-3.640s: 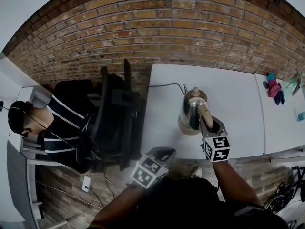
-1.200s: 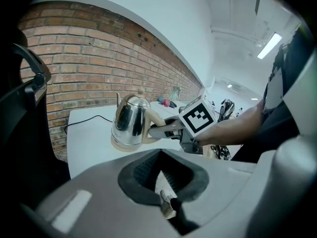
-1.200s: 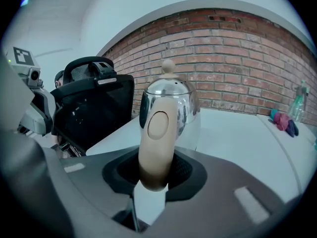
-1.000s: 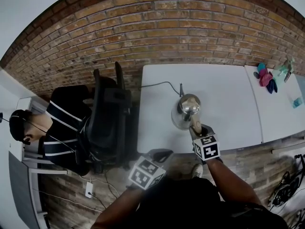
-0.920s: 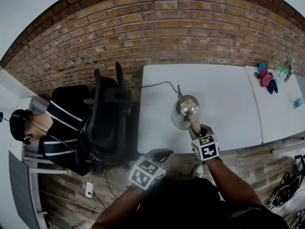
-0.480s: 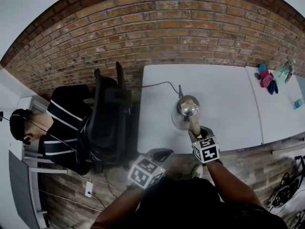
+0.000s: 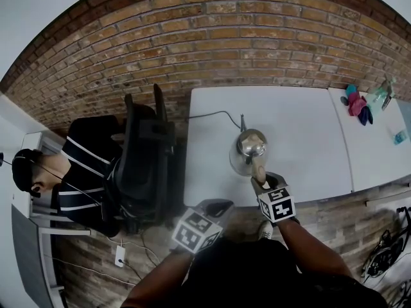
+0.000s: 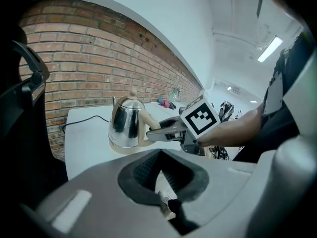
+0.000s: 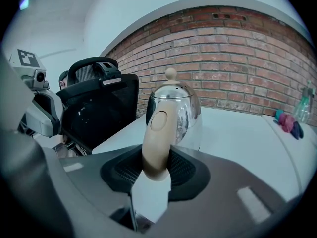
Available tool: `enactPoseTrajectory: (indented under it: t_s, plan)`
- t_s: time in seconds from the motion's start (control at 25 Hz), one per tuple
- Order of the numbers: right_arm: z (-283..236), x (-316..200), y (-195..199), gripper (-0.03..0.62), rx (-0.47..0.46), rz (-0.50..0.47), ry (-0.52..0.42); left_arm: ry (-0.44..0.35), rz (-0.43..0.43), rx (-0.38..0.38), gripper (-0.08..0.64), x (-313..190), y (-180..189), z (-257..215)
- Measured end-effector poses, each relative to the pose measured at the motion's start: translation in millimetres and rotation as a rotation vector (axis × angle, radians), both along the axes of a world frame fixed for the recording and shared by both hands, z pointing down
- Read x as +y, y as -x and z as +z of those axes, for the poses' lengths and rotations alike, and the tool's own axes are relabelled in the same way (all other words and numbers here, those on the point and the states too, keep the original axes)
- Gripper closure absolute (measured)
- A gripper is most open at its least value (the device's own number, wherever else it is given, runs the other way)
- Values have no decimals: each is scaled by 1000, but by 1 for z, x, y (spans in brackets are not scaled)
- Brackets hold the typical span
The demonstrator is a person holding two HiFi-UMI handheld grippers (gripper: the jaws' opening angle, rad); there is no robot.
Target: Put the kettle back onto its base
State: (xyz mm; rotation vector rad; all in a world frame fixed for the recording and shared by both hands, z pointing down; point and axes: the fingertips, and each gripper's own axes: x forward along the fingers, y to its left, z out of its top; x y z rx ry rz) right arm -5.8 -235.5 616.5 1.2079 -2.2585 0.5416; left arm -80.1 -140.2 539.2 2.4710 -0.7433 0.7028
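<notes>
The steel kettle (image 7: pixel 249 147) with a beige handle (image 9: pixel 156 143) stands upright on its beige base (image 8: pixel 119 147) near the front edge of the white table (image 7: pixel 308 127). My right gripper (image 7: pixel 260 173) reaches in from the front. Its jaws have just been opening, and the handle is still between the pads with no firm pinch showing. The right gripper view looks along that handle between the right gripper's jaws (image 9: pixel 156 171). My left gripper (image 7: pixel 215 206) hangs off the table's front left corner, open, with only floor seen through its jaws (image 8: pixel 159 172).
A black cord (image 7: pixel 212 114) runs from the base to the table's left edge. A black office chair (image 7: pixel 144 159) and a seated person (image 7: pixel 77 165) are left of the table. Small coloured items (image 7: pixel 358 104) lie on a second table at the right. A brick wall stands behind.
Since the earliest frame the kettle has come down and now rests on its base. Over the last second the kettle and both grippers have hardly shifted.
</notes>
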Motion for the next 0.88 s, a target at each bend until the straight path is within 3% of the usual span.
enactPoseTrajectory:
  t_s: [0.48,0.88]
  plan:
    - [0,3,4,422,20,-3,-12,-2,8,2,558,3,8,0]
    - [-12,25,-15,408,38,130,-41,-5,105,51,558,15,9,-2]
